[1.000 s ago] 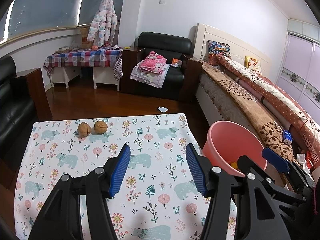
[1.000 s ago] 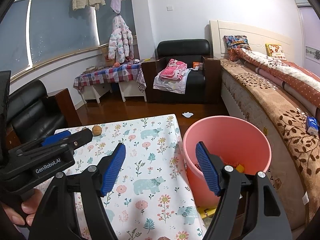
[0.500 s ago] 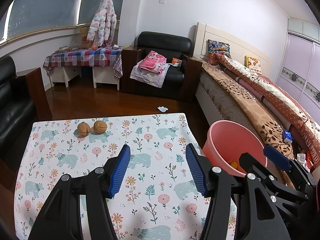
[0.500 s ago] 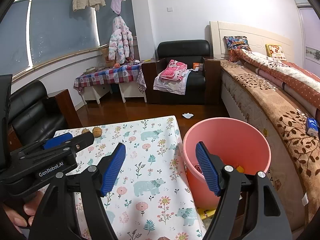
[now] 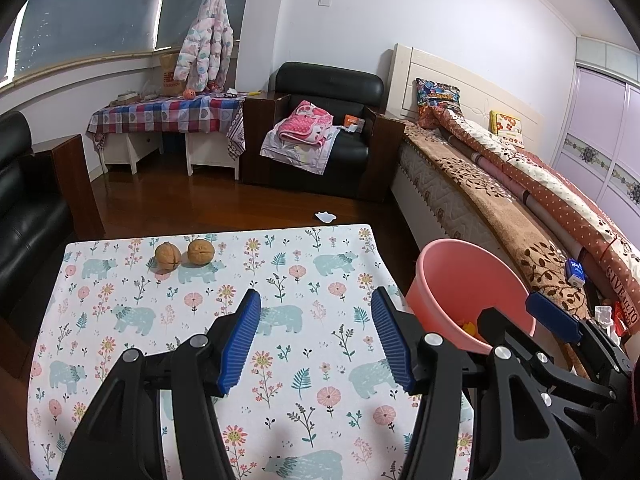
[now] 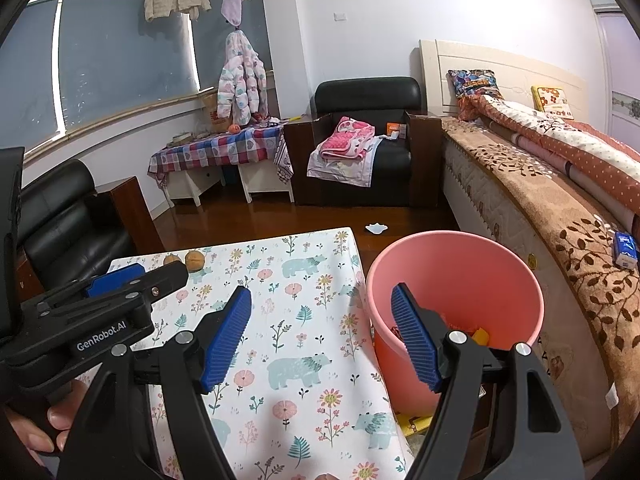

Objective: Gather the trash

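Pink bucket (image 6: 496, 252) beside 2 walnuts' (image 5: 184, 255) table (image 5: 320, 280)

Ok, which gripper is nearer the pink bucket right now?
Right. The right gripper hangs at the pink bucket, one finger over its rim. The left gripper sits over the table, farther from the bucket.

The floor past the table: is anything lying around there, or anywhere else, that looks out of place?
Yes. A small white scrap lies alone on the wooden floor beyond the table's far edge. Two walnuts sit side by side on the flowered tablecloth, away from the pink bin, which already holds some trash.
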`<state>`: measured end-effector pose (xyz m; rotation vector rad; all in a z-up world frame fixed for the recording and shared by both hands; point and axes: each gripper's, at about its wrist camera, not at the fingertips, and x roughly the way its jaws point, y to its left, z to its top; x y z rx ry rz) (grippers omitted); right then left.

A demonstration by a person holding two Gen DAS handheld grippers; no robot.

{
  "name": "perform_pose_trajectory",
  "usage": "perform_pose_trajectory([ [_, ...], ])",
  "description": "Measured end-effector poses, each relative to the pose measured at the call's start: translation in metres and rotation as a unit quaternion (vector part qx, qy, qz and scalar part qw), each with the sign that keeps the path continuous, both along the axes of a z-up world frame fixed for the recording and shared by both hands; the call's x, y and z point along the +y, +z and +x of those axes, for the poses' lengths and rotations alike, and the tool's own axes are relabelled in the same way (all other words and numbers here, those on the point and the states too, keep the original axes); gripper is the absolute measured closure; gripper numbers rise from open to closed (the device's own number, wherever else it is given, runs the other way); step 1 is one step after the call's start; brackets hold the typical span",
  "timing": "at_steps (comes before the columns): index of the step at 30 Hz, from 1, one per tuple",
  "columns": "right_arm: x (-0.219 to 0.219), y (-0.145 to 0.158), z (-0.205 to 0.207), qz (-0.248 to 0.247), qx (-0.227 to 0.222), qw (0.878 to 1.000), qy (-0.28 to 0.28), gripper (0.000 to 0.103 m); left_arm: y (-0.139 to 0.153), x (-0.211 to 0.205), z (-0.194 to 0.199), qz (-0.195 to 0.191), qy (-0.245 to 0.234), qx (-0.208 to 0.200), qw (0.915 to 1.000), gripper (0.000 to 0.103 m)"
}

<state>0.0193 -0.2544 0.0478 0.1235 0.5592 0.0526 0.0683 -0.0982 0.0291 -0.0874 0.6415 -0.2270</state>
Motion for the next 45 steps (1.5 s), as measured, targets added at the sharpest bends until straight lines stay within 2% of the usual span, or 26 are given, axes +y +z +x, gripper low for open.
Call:
perform_pose_trajectory([
  [11,0.001,-0.007,0.003,0.004,0.004,1.0,-0.001,0.03,-0.008,0.002,-0.003,0.005,-0.002,0.0,1.0,0.046],
  [40,-0.001,-0.015,0.005,0.008,0.009,1.0,-0.002,0.03,-0.005,-0.001,-0.001,0.006,-0.002,0.002,1.0,0.046],
  [45,-0.001,-0.016,0.003,0.011,-0.004,1.0,-0.008,0.03,-0.009,-0.001,-0.002,0.006,-0.002,0.004,1.0,0.046],
])
